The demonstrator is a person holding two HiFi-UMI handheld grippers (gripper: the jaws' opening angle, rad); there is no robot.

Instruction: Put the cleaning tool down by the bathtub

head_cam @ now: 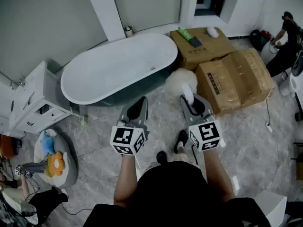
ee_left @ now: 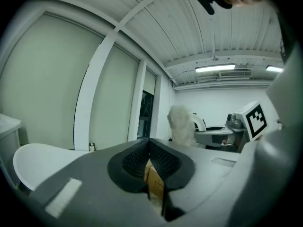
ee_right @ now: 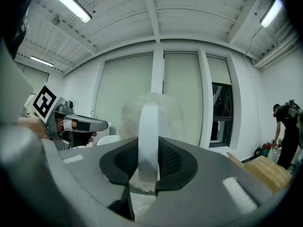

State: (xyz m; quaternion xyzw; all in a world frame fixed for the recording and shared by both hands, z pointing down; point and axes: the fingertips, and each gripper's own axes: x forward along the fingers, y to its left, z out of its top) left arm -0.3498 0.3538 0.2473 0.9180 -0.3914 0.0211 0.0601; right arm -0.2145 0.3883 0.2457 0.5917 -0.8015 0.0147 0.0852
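The right gripper (head_cam: 191,100) pinches the duster (head_cam: 182,79) by its white handle (ee_right: 148,136). The fluffy head sits at the centre of the head view, above the floor (head_cam: 161,115) between tub (head_cam: 75,74) and boxes (head_cam: 236,79). The left gripper (head_cam: 140,103) has its jaws pressed together on nothing. Released from this height, the duster would likely tumble away from the tub or land on the boxes.

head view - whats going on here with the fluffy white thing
A person stands facing a white bathtub with a gripper in each hand. The right gripper is shut on the white handle of a fluffy cleaning tool, held in the air in front of the tub and beside the cardboard boxes. The left gripper is shut and empty. The tool has not been put down yet.
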